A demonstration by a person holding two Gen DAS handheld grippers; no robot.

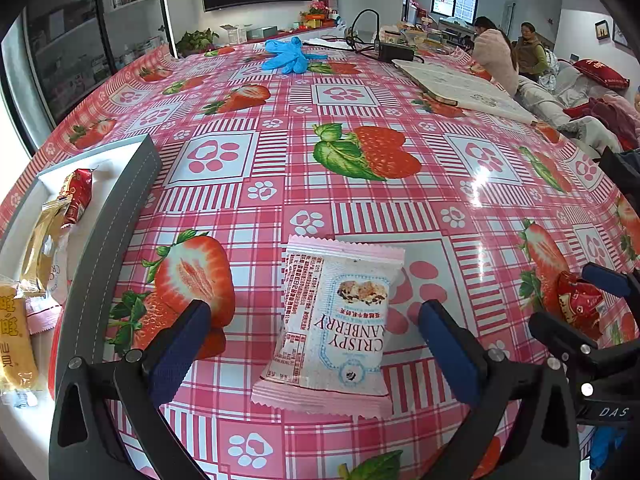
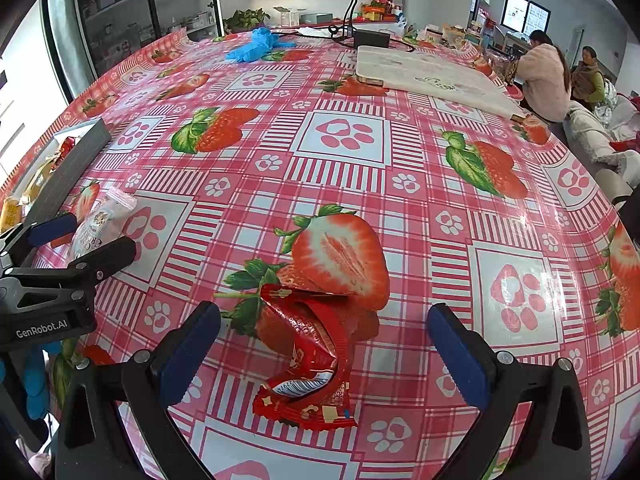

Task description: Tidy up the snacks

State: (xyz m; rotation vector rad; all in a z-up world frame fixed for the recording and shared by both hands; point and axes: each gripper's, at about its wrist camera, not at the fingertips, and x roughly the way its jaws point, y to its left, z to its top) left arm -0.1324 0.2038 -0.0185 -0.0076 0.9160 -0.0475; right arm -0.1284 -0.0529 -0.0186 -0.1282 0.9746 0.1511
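A pink-and-white cranberry crisp packet (image 1: 332, 328) lies flat on the strawberry tablecloth between the fingers of my left gripper (image 1: 316, 348), which is open and not touching it. In the right wrist view a crumpled red snack packet (image 2: 308, 356) lies between the fingers of my right gripper (image 2: 324, 352), also open. Each view shows the other pair: the red packet (image 1: 580, 304) with the right gripper (image 1: 576, 304) at the right edge, the cranberry packet (image 2: 102, 224) with the left gripper (image 2: 86, 236) at the left. A grey-walled white box (image 1: 120, 184) on the left holds red, gold and yellow snacks (image 1: 44, 236).
Blue gloves (image 1: 288, 56), a black power adapter with cables (image 1: 396, 50) and a white folded board (image 1: 460, 84) lie on the far half of the table. Two people (image 1: 508, 52) are beyond the far right edge, near a sofa with cushions. A blue-gloved hand (image 2: 34, 380) holds the left gripper.
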